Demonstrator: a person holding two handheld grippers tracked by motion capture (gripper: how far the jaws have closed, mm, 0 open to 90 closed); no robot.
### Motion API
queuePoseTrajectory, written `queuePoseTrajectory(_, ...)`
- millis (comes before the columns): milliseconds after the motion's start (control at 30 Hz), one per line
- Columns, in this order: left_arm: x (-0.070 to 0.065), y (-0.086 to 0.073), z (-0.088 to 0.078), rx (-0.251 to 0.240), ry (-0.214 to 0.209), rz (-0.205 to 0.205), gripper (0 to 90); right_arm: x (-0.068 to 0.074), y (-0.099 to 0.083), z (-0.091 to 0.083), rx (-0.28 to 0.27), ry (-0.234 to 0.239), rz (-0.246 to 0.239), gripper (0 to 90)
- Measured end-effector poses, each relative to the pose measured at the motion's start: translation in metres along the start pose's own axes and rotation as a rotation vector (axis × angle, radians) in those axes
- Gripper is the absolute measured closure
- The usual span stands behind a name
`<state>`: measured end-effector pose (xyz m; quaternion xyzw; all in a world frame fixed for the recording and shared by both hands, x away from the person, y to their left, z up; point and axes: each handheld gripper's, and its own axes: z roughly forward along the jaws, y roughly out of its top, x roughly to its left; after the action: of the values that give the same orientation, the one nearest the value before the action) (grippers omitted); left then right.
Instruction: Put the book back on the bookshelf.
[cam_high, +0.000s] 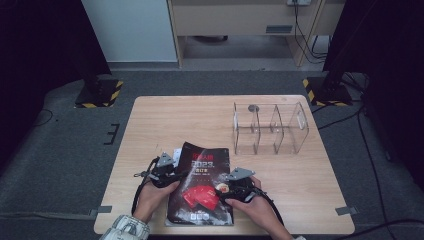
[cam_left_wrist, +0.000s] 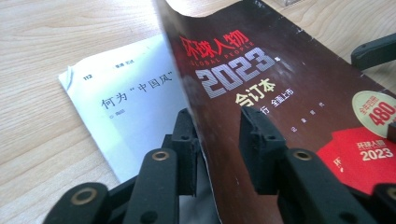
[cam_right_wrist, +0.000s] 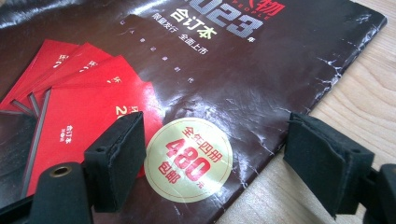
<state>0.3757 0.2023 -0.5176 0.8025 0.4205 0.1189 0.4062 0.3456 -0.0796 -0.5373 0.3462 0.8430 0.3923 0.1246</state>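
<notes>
A light wooden desk (cam_high: 150, 120) carries two things. A clear plastic organizer (cam_high: 270, 128) with several compartments stands toward its far right part. Nearer the person and to the left of the organizer, well apart from it, lies a dark magazine (cam_high: 202, 185), its cover lifted off a white page (cam_left_wrist: 135, 107).

Desk (cam_high: 150, 115): light wood-grain top, rectangular, standing on grey carpet. Clear acrylic organiser (cam_high: 270, 129): open-topped box with several upright dividers, set on the desk's far right part, with a small round dark object (cam_high: 253, 107) at its far left corner. Two black stand bases with yellow-black hazard stripes (cam_high: 98, 94) (cam_high: 327, 90): on the floor beyond the desk's far corners.
</notes>
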Motion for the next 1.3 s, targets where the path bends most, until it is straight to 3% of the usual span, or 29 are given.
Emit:
queuePoseTrajectory(100,-0.002,0.002,0.005,-0.008,-0.009,-0.010,64.7,0.000,0.000,0.000,-0.001,0.000,0.000,21.0)
queuePoseTrajectory(167,-0.004,0.004,0.006,-0.008,-0.015,0.010,63.9,0.000,0.000,0.000,0.000,0.001,0.000,21.0)
queuePoseTrajectory(300,-0.005,0.005,0.011,0.004,0.008,0.025,64.5,0.000,0.000,0.000,0.001,0.003,0.000,20.9)
queuePoseTrajectory(500,-0.006,0.008,0.009,-0.008,0.019,0.028,85.6,0.000,0.000,0.000,0.008,0.014,-0.008,15.6)
queuePoseTrajectory(633,-0.009,0.011,0.002,-0.060,0.013,0.009,89.4,-0.004,0.001,0.001,0.018,0.026,-0.005,10.1)
queuePoseTrajectory(733,-0.013,0.013,-0.003,-0.096,0.014,0.026,89.6,-0.009,0.002,-0.001,0.003,0.024,0.015,10.8)
queuePoseTrajectory(900,-0.014,0.015,-0.010,-0.147,0.010,0.044,89.6,-0.016,0.004,-0.005,-0.023,0.059,0.046,10.8)
queuePoseTrajectory(1300,-0.022,0.020,-0.024,-0.242,-0.005,0.094,89.8,-0.028,0.011,0.000,-0.033,0.120,0.094,12.2)
